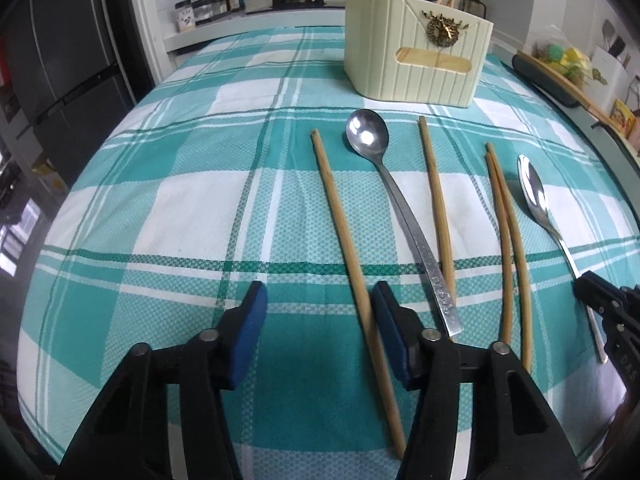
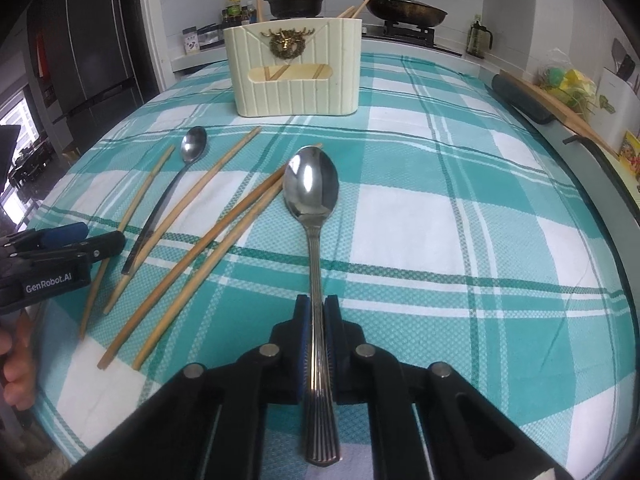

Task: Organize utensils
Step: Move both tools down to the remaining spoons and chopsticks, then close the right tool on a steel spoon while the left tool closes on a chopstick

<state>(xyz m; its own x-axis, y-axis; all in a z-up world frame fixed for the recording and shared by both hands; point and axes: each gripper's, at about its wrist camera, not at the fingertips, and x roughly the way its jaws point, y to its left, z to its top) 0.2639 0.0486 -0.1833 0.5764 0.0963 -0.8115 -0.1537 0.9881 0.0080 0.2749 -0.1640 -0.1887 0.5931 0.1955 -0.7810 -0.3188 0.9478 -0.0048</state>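
Observation:
My right gripper (image 2: 317, 306) is shut on the ribbed handle of a steel spoon (image 2: 311, 184), whose bowl points toward the cream utensil holder (image 2: 296, 76). In the left wrist view that spoon (image 1: 534, 192) lies at the right, with the right gripper (image 1: 600, 300) on its handle. My left gripper (image 1: 318, 300) is open and empty, low over the cloth; its right finger lies against the leftmost wooden chopstick (image 1: 344, 240). A second spoon (image 1: 368, 134), another chopstick (image 1: 436, 200) and a crossed chopstick pair (image 1: 506, 232) lie between. The holder (image 1: 416, 52) stands beyond.
A teal and white checked cloth (image 1: 160, 200) covers the table. Behind are a stove with a black pot (image 2: 296, 2) and a pan (image 2: 406, 10), spice bottles (image 1: 216, 0), and a fridge at the left. A dark tray edge (image 2: 520, 96) lies at the right.

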